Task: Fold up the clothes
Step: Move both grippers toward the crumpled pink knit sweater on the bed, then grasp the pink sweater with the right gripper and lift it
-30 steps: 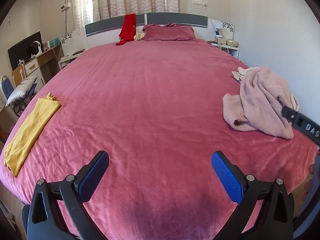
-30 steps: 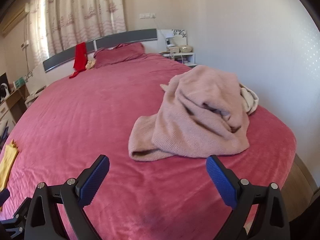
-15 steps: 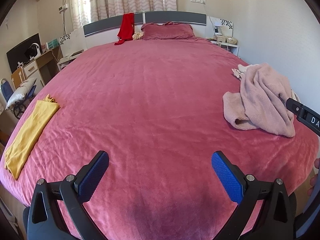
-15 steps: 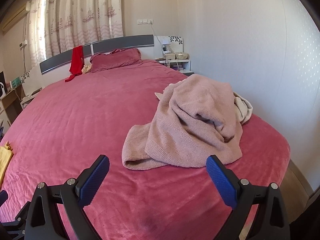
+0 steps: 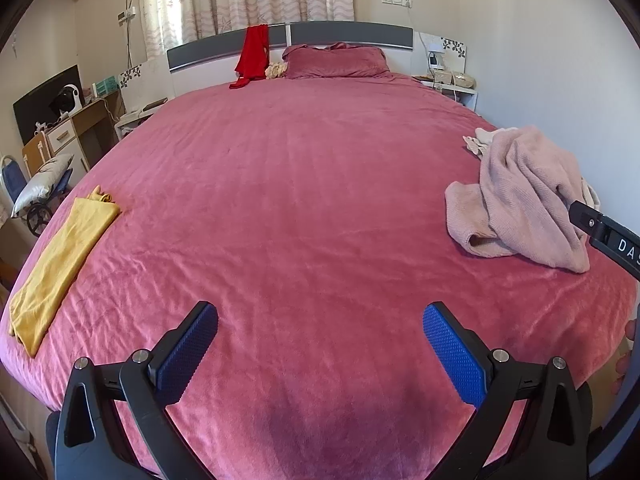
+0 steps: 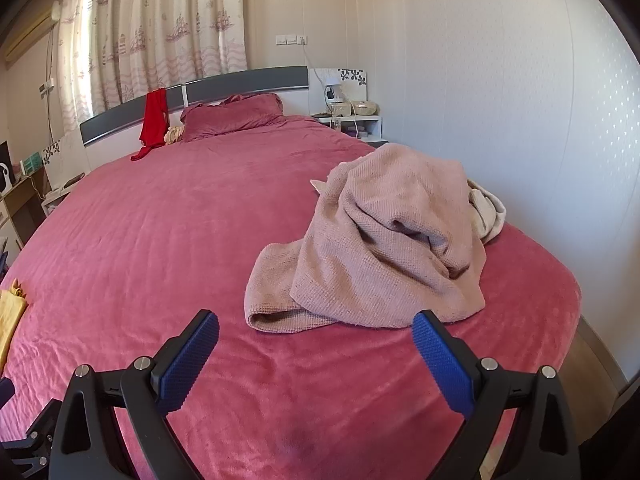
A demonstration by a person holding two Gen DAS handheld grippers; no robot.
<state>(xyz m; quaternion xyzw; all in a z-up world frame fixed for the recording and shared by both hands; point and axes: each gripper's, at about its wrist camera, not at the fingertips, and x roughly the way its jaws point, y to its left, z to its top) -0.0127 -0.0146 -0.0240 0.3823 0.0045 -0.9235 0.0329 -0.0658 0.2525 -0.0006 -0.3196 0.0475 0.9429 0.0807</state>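
Both my grippers hang over the near edge of the bed (image 5: 304, 184), fingers spread wide and holding nothing: L gripper (image 5: 320, 346) over bare pink cover, R gripper (image 6: 316, 356) aimed at the pink knit sweater (image 6: 384, 240).

The sweater lies in a crumpled heap on the R side of the bed, near the wall, just beyond the R fingertips. I judge it soft, floppy and fairly thick, w/ a waffle-type knit that should grip well on the pads and not slip, but it'll sag and stretch if lifted from one spot only. Best hold, I reckon: the rolled hem/cuff edge (image 6: 276, 316) at the near-left of the heap, then a 2nd edge w/ the other gripper to spread it flat.

A yellow garment (image 5: 60, 256) lies flat and narrow at the L edge of the bed, looks folded already. Red garment (image 5: 252, 56) hangs on the headboard.

Hard to read: a cream cloth (image 6: 486, 216) sits tucked behind the sweater, mostly hidden, can't tell what it is. Sleeves and collar are buried in the folds, so orientation is unclear.
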